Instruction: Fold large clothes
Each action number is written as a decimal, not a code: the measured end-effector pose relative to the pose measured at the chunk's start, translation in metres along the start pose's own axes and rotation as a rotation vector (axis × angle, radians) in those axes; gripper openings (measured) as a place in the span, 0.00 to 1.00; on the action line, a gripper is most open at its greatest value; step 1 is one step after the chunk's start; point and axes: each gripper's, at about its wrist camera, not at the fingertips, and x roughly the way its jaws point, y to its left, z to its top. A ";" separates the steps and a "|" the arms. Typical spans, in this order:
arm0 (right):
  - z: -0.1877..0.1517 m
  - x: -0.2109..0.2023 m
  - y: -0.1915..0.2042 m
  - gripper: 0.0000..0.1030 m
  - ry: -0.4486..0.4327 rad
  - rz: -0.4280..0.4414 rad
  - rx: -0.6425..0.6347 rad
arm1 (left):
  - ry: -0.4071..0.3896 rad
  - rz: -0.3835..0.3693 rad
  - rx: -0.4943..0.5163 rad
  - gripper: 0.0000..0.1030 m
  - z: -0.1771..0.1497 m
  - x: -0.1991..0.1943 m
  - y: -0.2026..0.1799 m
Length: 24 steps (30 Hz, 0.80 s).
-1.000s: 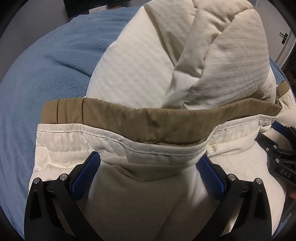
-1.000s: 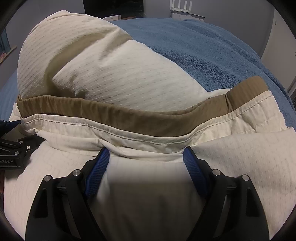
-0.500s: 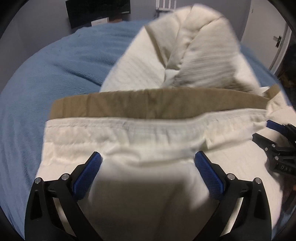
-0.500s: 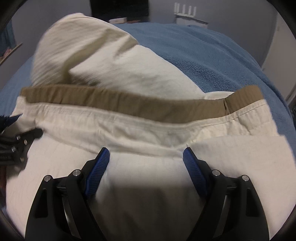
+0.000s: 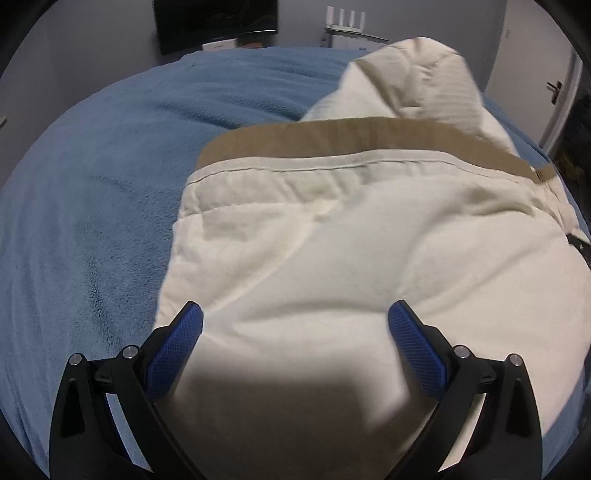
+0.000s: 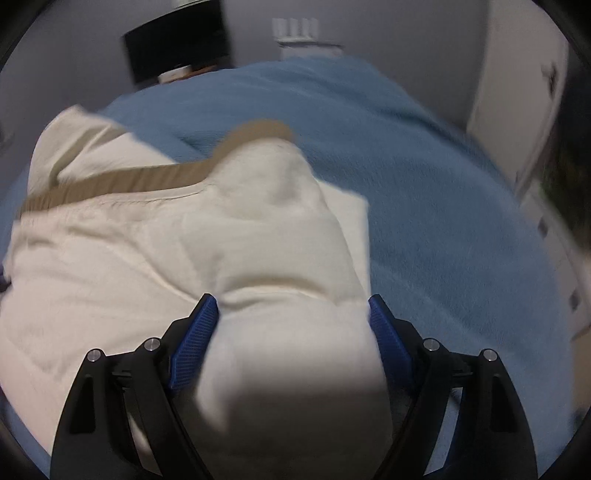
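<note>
A large cream garment (image 5: 351,240) with a tan band (image 5: 332,136) lies on a blue blanket (image 5: 92,203). Its puffy far part (image 5: 417,81) bulges up behind the band. My left gripper (image 5: 293,319) hovers over the near cream cloth, its blue pads wide open and off the fabric. In the right wrist view the same garment (image 6: 147,251) and its band (image 6: 140,181) run off to the left. A rounded mound of cloth rises between the wide-open pads of my right gripper (image 6: 291,306). The garment's right edge sits by the right pad.
The blue blanket (image 6: 424,184) spreads bare to the right of the garment and to its left in the left wrist view. A dark screen (image 5: 214,22) stands against the far wall. A pale door or cabinet (image 6: 517,92) is at the right.
Both grippers have drawn back from the tan band, which now lies farther off. The right view has swung right and blurred, showing the garment's right edge. The jaws stayed equally wide.
</note>
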 end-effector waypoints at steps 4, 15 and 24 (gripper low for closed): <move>-0.008 0.008 -0.007 0.76 -0.013 0.032 0.058 | 0.023 -0.029 -0.077 0.95 0.002 0.007 0.018; -0.063 -0.097 0.079 0.78 -0.199 0.015 -0.190 | -0.002 0.086 0.035 0.94 -0.035 -0.072 -0.026; -0.108 -0.108 0.139 0.77 -0.189 0.110 -0.335 | -0.009 0.039 0.075 0.94 -0.071 -0.080 -0.072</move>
